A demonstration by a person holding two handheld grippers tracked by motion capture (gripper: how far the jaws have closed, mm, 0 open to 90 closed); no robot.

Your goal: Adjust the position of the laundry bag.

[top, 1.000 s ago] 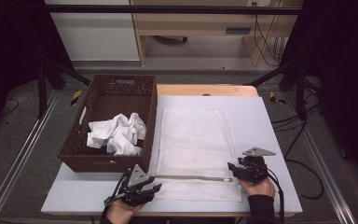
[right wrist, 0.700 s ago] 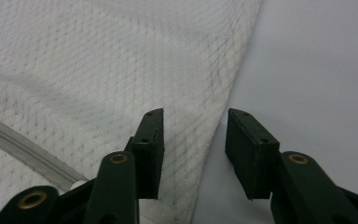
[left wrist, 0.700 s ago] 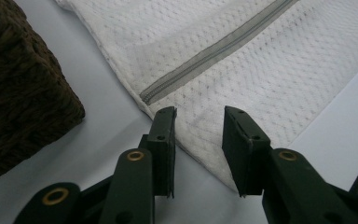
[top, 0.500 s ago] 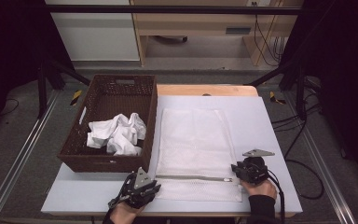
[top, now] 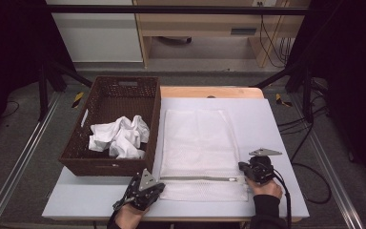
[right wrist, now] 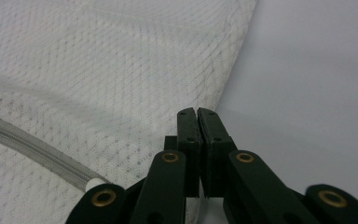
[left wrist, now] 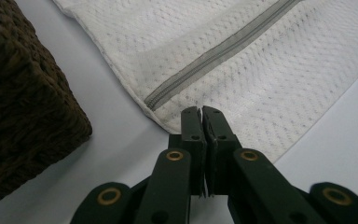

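**A:** Look at the high view first. What is new?

**B:** Both grippers have just been closing. The left gripper (top: pixel 160 187) sits at the near left corner of the mesh bag (top: pixel 198 138). The right gripper (top: pixel 242 167) sits at its near right corner. A second ago the jaws stood apart. Now they are pressed together.

**A:** Where is the bag?

**B:** It lies flat on the worktop (top: pixel 267 119), just beside the basket (top: pixel 105 167). Its zip (top: pixel 200 179) is near the person. It has not moved since before, and the hands have hardly moved either. The white cloth (top: pixel 119 136) is in the basket.

**A:** Now the left gripper view?

**B:** The left gripper (left wrist: pixel 200 112) is closed, with its tips right at the bag's edge (left wrist: pixel 261 70), close to the end of the zip (left wrist: pixel 214 56). I can't tell if it nips a bit of mesh.

**A:** And the right gripper view?

**B:** It is the same there. The right gripper (right wrist: pixel 196 113) is closed at the bag's side edge (right wrist: pixel 98 70). I can't see cloth between the jaws.

**A:** So what does that mean?

**B:** I think the person is trying to take hold of both corners, maybe to lift or open the bag.
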